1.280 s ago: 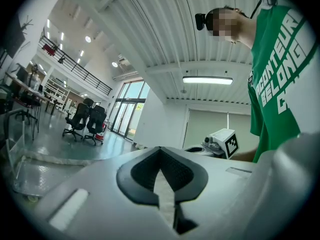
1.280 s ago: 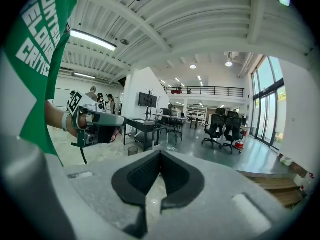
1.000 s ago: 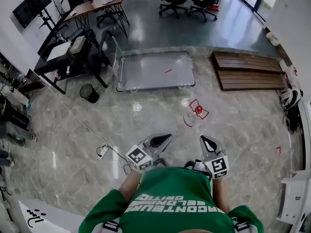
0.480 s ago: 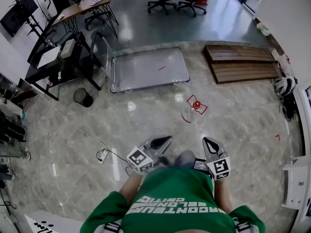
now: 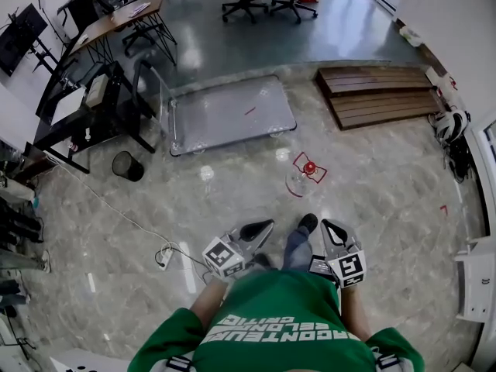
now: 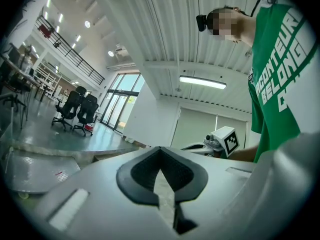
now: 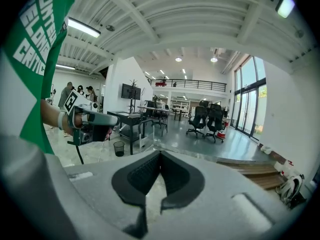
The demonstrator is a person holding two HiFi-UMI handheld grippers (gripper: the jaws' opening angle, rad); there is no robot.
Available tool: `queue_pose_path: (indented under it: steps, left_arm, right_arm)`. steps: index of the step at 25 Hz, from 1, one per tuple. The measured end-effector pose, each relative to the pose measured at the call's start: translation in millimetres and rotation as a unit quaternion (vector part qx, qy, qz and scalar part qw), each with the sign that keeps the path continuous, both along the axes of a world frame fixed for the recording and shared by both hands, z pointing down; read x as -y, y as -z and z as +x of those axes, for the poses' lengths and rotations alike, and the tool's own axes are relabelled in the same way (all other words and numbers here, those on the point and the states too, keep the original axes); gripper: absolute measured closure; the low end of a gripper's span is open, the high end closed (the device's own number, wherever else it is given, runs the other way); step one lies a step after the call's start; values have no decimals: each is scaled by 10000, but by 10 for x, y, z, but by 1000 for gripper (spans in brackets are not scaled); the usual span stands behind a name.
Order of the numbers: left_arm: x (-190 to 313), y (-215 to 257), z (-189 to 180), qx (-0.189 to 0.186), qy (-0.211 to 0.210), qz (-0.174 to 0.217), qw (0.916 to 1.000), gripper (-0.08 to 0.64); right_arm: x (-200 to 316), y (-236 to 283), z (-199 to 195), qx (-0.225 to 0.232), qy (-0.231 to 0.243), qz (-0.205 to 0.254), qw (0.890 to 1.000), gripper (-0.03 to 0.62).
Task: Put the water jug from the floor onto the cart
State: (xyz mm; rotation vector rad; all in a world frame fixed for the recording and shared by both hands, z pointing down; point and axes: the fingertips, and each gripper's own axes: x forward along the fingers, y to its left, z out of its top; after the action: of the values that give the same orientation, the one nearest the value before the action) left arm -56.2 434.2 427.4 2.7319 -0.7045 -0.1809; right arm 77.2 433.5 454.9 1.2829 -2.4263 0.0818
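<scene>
Glossy stone floor [image 5: 387, 196], clear water jug [image 5: 304, 177] near flat cart [image 5: 229, 113], black bin [image 5: 127, 166], wooden platform [image 5: 380, 99], white power strip [image 5: 164, 257]

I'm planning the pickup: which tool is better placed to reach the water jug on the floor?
Right, probably. The right tool sits nearer the jug than the left tool; both are shut, empty, and far from it.

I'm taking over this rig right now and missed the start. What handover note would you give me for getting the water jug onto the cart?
Left tongs: shut, empty.
Right tongs: shut, empty, level with the left pair in front of the person.
Clear water jug with red cap: on the grey stone floor ahead, untouched.
Grey flat platform cart: beyond the jug, apart from it.
Done: nothing yet.
Left: reach the jug, grip it, lift it onto the cart.
</scene>
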Motion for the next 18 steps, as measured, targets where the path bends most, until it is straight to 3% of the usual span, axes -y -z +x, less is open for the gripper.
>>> queue_pose_path:
  steps: [8,18]
  left_arm:
    - [454,-47,369,61,-187,-78,9998,543]
    - [1493,76,1207,139,-407,17,9991,544]
  right_arm:
    - [420,-104,387,124,-215,-95,9996,600]
    - [1521,-66,1203,300,-330,5,9990,600]
